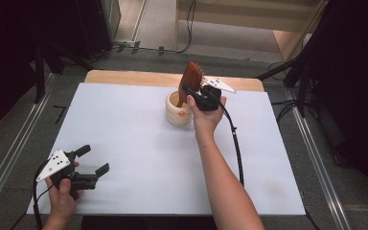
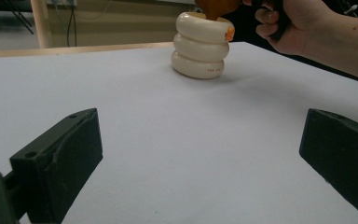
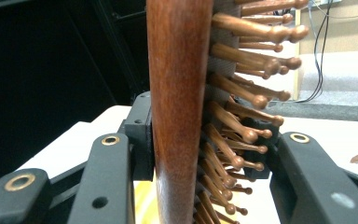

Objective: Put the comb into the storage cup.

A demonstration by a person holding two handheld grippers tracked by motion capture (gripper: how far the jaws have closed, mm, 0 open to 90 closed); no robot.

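Brown wooden paddle hairbrush [image 1: 192, 75] stands pinched between the right gripper's [image 1: 188, 94] jaws, upper centre, over the cream ringed cup [image 1: 178, 113]; left gripper's [image 1: 92, 160] jaws spread, lower left.

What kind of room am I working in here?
Probably a lab or recording studio, not a home: a white-covered table ringed by dark stands, floor cables, and metal floor rails.

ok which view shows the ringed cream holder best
The left gripper view: the cream holder of three stacked rings stands there whole from the side, an orange patch at its rim. The high view shows its opening and front from above, partly behind the right gripper and wooden brush. The right gripper view gives a pale sliver.
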